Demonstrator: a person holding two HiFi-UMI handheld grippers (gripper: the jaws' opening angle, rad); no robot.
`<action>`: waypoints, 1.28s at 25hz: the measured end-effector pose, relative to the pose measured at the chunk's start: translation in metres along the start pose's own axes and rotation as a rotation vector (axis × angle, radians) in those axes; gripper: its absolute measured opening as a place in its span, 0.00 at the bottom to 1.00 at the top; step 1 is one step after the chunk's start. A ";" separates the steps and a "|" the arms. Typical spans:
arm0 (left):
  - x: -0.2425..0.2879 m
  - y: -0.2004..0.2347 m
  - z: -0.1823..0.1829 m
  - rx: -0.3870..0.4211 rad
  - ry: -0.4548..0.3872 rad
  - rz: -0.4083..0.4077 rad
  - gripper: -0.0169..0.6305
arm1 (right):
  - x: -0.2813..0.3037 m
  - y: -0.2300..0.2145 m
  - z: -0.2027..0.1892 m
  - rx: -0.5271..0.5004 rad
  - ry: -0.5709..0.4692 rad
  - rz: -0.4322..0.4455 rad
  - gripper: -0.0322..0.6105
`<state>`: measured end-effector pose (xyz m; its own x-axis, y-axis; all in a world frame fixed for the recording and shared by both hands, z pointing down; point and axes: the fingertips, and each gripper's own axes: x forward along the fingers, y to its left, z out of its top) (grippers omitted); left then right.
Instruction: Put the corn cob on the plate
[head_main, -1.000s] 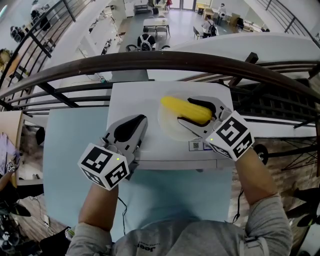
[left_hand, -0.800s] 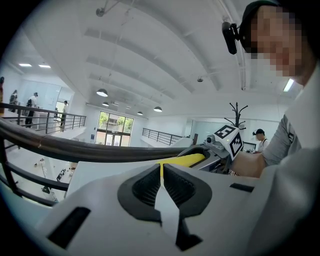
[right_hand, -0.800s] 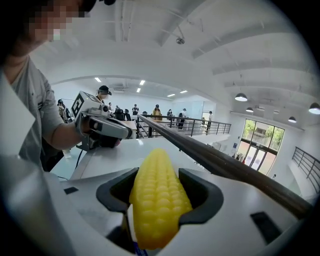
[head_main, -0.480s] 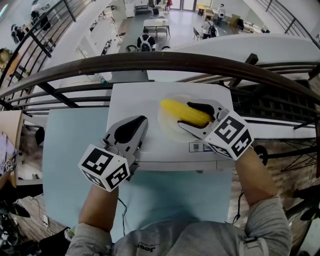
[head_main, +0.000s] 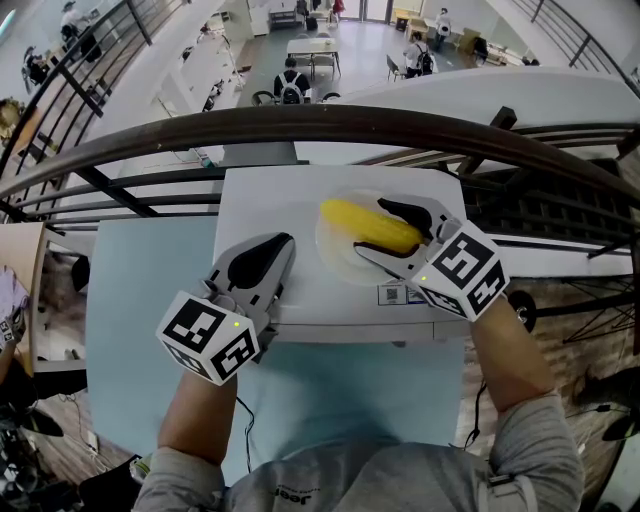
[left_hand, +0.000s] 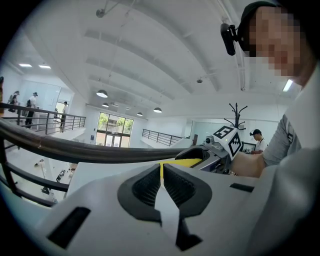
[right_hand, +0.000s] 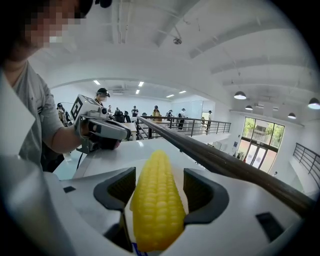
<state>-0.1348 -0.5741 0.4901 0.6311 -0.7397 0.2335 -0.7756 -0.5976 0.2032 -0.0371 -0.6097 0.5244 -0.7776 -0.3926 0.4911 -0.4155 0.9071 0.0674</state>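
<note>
**Right gripper.** Your right gripper (head_main: 371, 227) reaches over the near right part of the plate (head_main: 333, 258), angled slightly downward. Its jaws stand wide apart and have just been opening. The corn cob (head_main: 349, 212) lies between them, but the pads do not press on it: the right gripper view shows a narrow gap on each side of the cob. Treat the cob as released, not gripped.

**Corn cob.** The cob lies lengthwise on the plate. Its thick end sits inside the open jaws. Its narrow end points away from the gripper, towards the far left in the head view.

**Plate.** The pale round plate sits on the right half of the white desk (head_main: 262, 198), close to the near edge. A small printed label (head_main: 392, 292) is on the desk just beside the right gripper's lower jaw.

**Left gripper.** Your left gripper (head_main: 286, 240) is at the near left part of the white desk, well apart from the plate. Its jaws are closed together, pad against pad, with nothing between them.

**Surroundings.** A dark handrail (head_main: 320, 120) curves across just beyond the far edge of the desk. A light blue surface (head_main: 140, 300) lies nearer to you, under your forearms.
</note>
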 end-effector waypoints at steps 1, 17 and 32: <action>0.000 0.000 0.000 0.000 0.001 0.001 0.08 | -0.001 -0.001 0.000 0.001 -0.005 -0.005 0.52; -0.026 -0.015 0.034 0.006 -0.029 0.045 0.08 | -0.089 -0.021 0.059 0.040 -0.237 -0.187 0.53; -0.106 -0.073 0.056 0.042 -0.057 0.046 0.08 | -0.156 0.047 0.076 0.097 -0.295 -0.216 0.43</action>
<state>-0.1454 -0.4696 0.3971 0.5942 -0.7823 0.1868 -0.8042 -0.5743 0.1529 0.0288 -0.5174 0.3844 -0.7636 -0.6132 0.2020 -0.6167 0.7854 0.0530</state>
